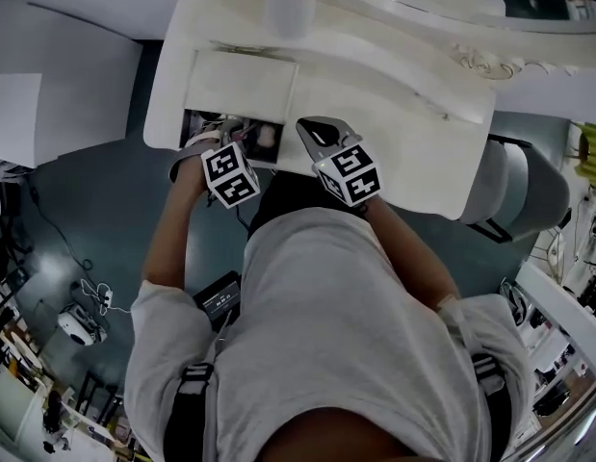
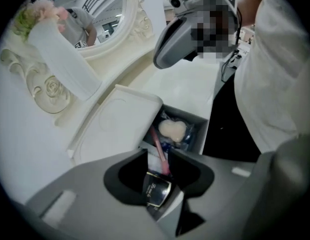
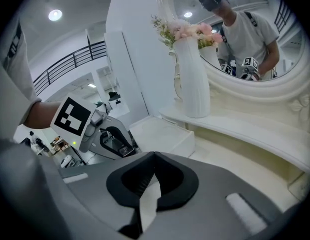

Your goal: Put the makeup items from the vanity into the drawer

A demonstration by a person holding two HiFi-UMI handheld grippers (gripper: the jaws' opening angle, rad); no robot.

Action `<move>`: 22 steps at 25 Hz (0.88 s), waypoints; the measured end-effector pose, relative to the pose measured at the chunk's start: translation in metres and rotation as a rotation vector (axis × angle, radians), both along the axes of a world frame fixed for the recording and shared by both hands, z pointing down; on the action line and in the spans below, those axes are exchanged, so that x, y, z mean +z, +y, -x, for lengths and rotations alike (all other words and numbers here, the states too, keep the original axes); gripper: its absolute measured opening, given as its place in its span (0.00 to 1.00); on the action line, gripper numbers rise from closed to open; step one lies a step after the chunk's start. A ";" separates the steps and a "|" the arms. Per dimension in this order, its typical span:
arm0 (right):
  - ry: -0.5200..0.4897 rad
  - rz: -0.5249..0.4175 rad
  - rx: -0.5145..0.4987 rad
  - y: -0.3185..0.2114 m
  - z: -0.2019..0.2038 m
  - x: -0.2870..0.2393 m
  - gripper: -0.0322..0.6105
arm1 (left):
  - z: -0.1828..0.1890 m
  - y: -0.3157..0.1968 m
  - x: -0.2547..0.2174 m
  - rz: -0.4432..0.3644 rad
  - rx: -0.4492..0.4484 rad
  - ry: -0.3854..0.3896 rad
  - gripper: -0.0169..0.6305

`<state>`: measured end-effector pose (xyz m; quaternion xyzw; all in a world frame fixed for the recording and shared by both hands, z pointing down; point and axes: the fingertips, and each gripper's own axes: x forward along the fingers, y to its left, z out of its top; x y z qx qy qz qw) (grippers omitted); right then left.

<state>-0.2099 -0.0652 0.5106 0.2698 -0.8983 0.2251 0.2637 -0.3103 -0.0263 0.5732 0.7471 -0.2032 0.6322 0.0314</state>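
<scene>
A: While the person leans over the white vanity (image 1: 394, 94), what is each gripper doing?

B: The left gripper (image 2: 162, 176) hangs over the open drawer (image 2: 187, 113) at the vanity's near left. Its jaws stand partway apart with a dark, gold-trimmed compact (image 2: 157, 194) between them. The compact looks loose, not pinched. The right gripper (image 3: 155, 164), further right above the tabletop, is fully closed and empty.

A: What lies in the drawer?

B: A pink pencil (image 2: 160, 151) and, toward the drawer's right end, a pale puff (image 2: 173, 130) in a wrapper.

A: What might go wrong?

B: The compact may land tilted on the pencil and stand proud, which would jam the drawer when it is shut. If it clings to a pad, lifting away could drag it back out.
</scene>
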 end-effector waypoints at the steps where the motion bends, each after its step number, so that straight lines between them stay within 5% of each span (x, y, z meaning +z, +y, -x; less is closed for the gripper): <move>1: -0.004 -0.009 -0.007 0.001 -0.003 -0.003 0.05 | 0.000 -0.001 -0.005 -0.027 -0.028 -0.005 0.22; 4: -0.028 -0.042 -0.005 0.001 -0.016 -0.017 0.05 | -0.011 -0.006 -0.027 -0.122 -0.142 0.044 0.20; 13: -0.130 -0.182 0.100 -0.008 -0.075 -0.077 0.05 | -0.101 -0.028 -0.107 -0.371 -0.432 0.405 0.14; 17: -0.143 -0.260 0.152 -0.011 -0.109 -0.101 0.05 | -0.144 -0.028 -0.152 -0.522 -0.521 0.585 0.04; 22: -0.183 -0.348 0.216 0.003 -0.160 -0.132 0.05 | -0.200 -0.016 -0.191 -0.674 -0.621 0.729 0.03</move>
